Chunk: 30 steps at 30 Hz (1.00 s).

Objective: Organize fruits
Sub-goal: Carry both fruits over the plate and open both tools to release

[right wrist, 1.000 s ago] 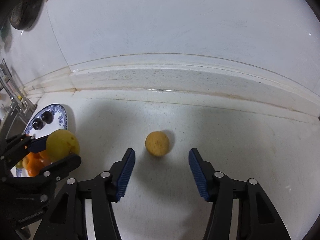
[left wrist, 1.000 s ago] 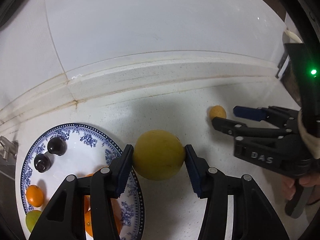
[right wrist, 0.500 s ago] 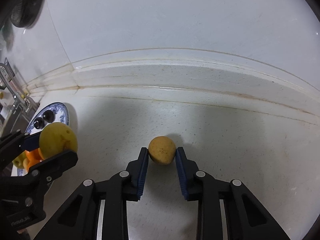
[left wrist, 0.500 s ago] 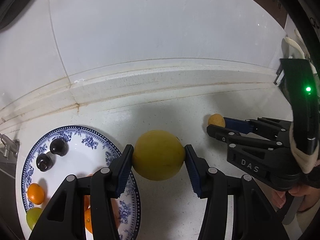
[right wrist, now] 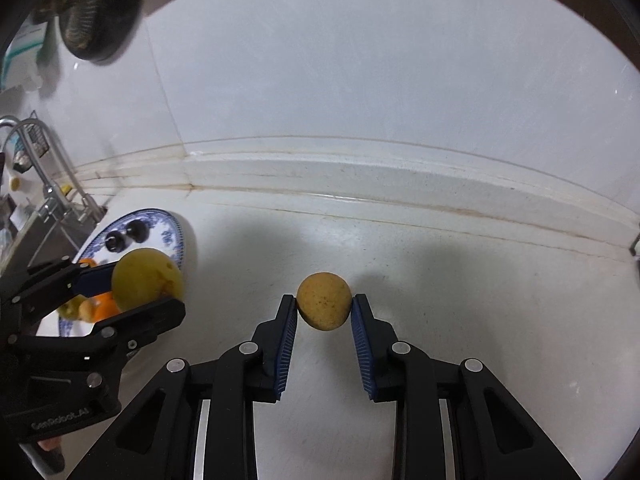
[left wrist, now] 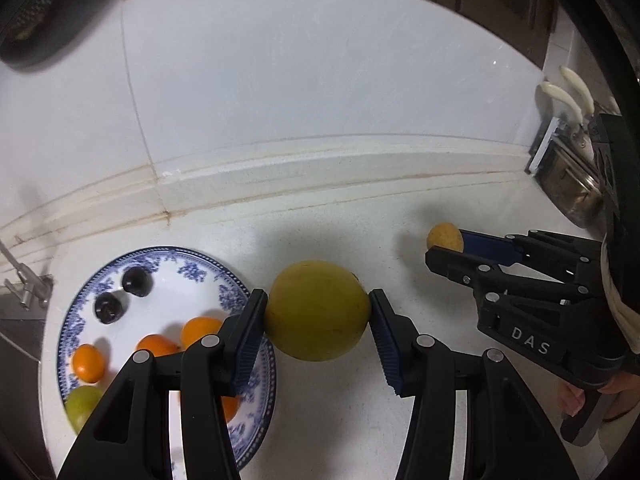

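Observation:
My left gripper [left wrist: 318, 312] is shut on a large yellow fruit [left wrist: 317, 310] and holds it above the counter, just right of a blue-and-white plate [left wrist: 192, 268]. The plate holds two dark plums [left wrist: 120, 296], several oranges [left wrist: 200, 332] and a green fruit [left wrist: 82, 404]. My right gripper [right wrist: 324, 308] is shut on a small yellow-orange fruit [right wrist: 324, 300] and holds it off the white counter. The same small fruit [left wrist: 444, 237] shows in the left wrist view, far right. The left gripper and large fruit [right wrist: 146, 278] show at the left of the right wrist view.
A white tiled wall and a raised counter ledge [left wrist: 320, 168] run along the back. A sink with a metal tap [right wrist: 52, 184] lies left of the plate. A knife rack [left wrist: 568, 160] stands at the far right. A dark pan [right wrist: 96, 12] hangs on the wall.
My right gripper closed on the small fruit and lifted it off the counter. My left gripper rose with the large fruit still held.

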Each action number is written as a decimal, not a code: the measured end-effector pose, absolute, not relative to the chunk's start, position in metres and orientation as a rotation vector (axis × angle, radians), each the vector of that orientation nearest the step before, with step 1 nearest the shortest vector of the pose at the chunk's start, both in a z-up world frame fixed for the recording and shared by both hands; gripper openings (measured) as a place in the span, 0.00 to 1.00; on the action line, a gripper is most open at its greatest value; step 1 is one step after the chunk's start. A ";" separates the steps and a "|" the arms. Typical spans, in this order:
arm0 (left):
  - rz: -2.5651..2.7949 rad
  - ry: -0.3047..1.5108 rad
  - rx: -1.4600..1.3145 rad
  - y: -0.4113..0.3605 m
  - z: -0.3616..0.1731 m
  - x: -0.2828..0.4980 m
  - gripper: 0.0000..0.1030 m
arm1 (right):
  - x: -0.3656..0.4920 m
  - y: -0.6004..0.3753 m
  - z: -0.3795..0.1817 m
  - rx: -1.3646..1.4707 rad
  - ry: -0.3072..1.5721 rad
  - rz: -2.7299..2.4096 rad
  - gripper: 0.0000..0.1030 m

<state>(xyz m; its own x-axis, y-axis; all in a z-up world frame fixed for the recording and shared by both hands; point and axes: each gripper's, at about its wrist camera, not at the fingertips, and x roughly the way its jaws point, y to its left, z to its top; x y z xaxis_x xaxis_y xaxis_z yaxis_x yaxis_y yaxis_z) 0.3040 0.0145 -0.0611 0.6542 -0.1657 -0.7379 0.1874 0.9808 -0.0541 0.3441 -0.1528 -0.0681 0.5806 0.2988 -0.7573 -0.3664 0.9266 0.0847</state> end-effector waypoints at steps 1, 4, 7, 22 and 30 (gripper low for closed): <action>-0.200 0.825 0.027 0.016 -0.058 0.299 0.49 | 0.340 -0.153 -0.065 -0.087 0.861 0.390 0.28; -0.201 0.807 0.015 0.022 -0.051 0.284 0.49 | 0.322 -0.150 -0.053 -0.097 0.832 0.399 0.28; -0.195 0.785 0.008 0.028 -0.045 0.270 0.49 | 0.306 -0.143 -0.043 -0.107 0.806 0.411 0.28; -0.164 0.733 -0.023 0.076 -0.024 0.210 0.49 | 0.247 -0.100 -0.019 -0.064 0.747 0.482 0.28; -0.105 0.736 -0.030 0.112 -0.027 0.197 0.49 | 0.239 -0.067 -0.025 -0.075 0.766 0.538 0.28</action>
